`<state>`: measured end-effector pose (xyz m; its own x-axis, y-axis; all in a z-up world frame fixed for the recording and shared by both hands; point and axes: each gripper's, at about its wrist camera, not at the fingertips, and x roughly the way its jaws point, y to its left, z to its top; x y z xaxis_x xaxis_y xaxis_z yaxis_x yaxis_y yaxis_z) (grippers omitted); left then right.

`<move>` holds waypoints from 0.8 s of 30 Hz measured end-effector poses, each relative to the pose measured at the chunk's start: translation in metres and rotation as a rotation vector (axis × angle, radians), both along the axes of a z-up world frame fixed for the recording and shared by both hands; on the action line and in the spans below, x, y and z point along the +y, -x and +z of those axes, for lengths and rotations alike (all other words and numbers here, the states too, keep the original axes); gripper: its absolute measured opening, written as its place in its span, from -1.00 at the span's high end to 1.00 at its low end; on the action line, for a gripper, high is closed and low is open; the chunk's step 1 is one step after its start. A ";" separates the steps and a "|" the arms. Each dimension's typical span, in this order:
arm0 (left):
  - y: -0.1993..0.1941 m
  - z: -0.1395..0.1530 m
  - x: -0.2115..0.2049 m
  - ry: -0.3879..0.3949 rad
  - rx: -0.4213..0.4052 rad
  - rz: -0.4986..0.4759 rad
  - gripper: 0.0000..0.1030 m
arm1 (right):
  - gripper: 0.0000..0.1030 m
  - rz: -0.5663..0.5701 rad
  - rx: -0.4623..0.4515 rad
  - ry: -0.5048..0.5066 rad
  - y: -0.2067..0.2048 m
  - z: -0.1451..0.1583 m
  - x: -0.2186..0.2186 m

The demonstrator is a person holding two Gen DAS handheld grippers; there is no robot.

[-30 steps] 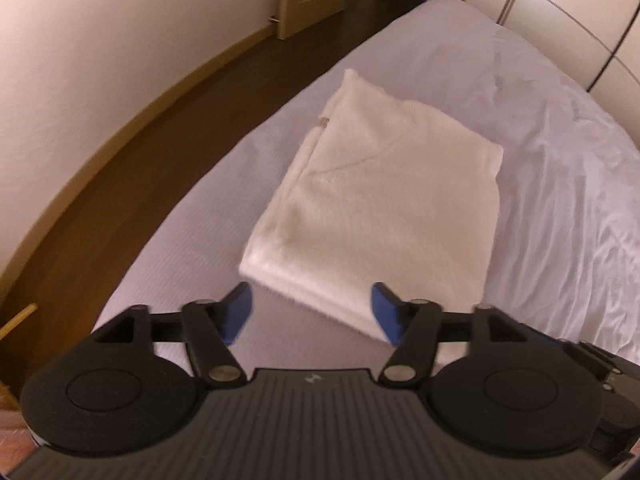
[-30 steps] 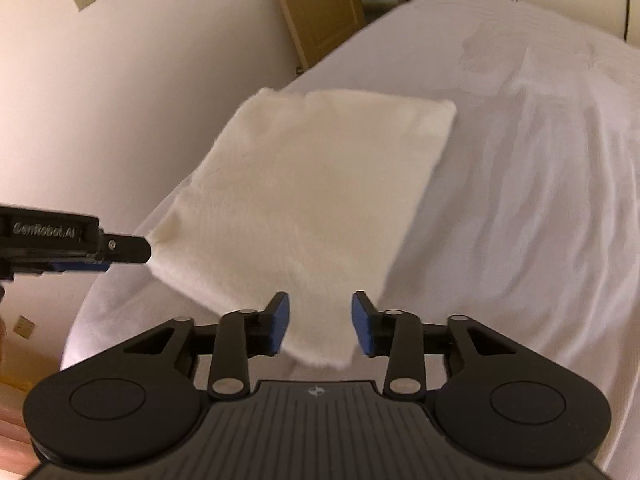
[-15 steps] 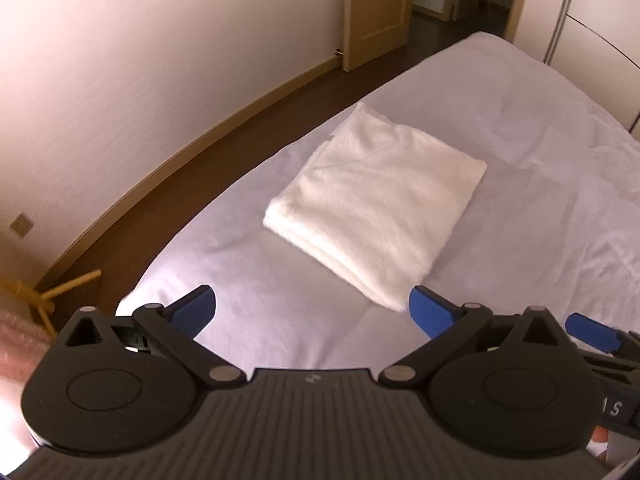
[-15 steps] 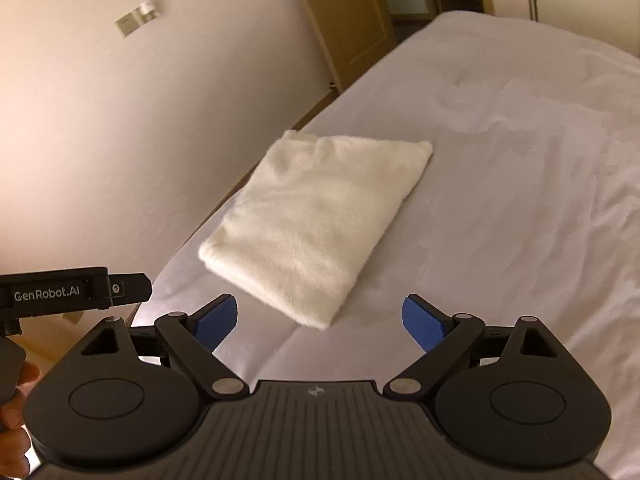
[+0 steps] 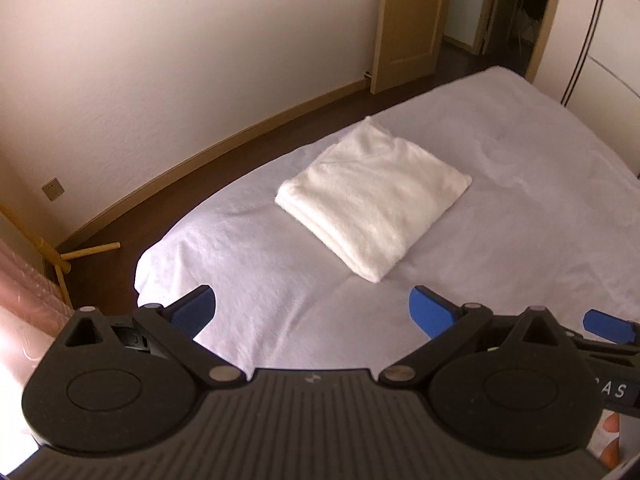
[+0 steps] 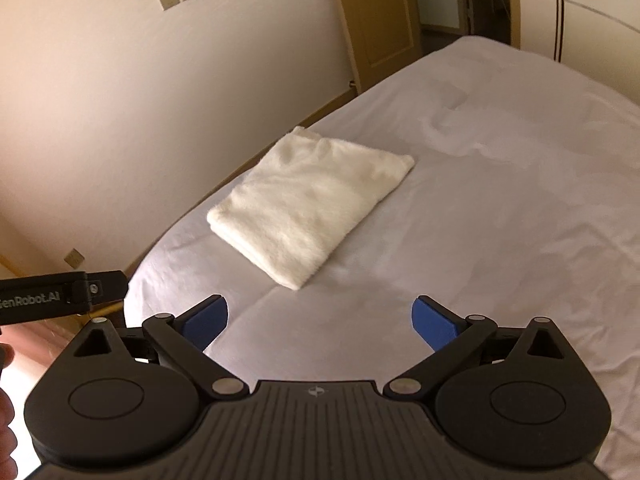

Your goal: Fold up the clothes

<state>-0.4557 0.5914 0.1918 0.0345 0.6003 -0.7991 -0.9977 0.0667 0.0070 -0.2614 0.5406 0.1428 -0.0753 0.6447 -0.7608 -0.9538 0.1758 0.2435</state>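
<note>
A cream fluffy garment [image 5: 374,200] [image 6: 312,204] lies folded into a thick rectangle on the white bed sheet [image 5: 520,220] [image 6: 500,220], close to the bed's left edge. My left gripper [image 5: 314,310] hangs open above the sheet, short of the garment's near corner, with nothing between its blue pads. My right gripper [image 6: 320,316] is likewise back from the garment; its jaws are opening and nothing is between them. One blue fingertip [image 5: 608,326] of the right gripper shows at the right edge of the left wrist view. The left gripper's black body [image 6: 60,296] shows at the left of the right wrist view.
A dark wooden floor strip [image 5: 248,148] runs between the bed and the pale wall [image 5: 180,60]. An open wooden door [image 5: 408,24] stands at the far end. Wooden stand legs [image 5: 88,250] sit on the floor near the bed's corner. Wardrobe fronts [image 5: 600,60] rise at the right.
Both grippers opened wide, let go of the garment's near edge, and pulled back and up. The folded garment now lies farther away and smaller in both views.
</note>
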 end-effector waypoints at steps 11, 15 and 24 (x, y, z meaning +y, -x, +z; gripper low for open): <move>-0.011 0.023 -0.025 -0.062 0.082 0.046 -0.99 | -0.97 0.028 -0.104 -0.015 0.001 0.025 -0.015; -0.016 0.028 -0.031 -0.073 0.105 0.049 -0.99 | -0.97 0.016 -0.166 -0.030 0.005 0.029 -0.018; -0.014 0.026 -0.044 -0.054 0.099 0.047 -0.99 | -0.97 -0.011 -0.126 -0.041 0.004 0.031 -0.026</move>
<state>-0.4414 0.5476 0.2177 -0.0723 0.6420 -0.7633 -0.9940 0.0169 0.1084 -0.2653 0.5145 0.1736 0.0262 0.6754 -0.7370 -0.9753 0.1790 0.1294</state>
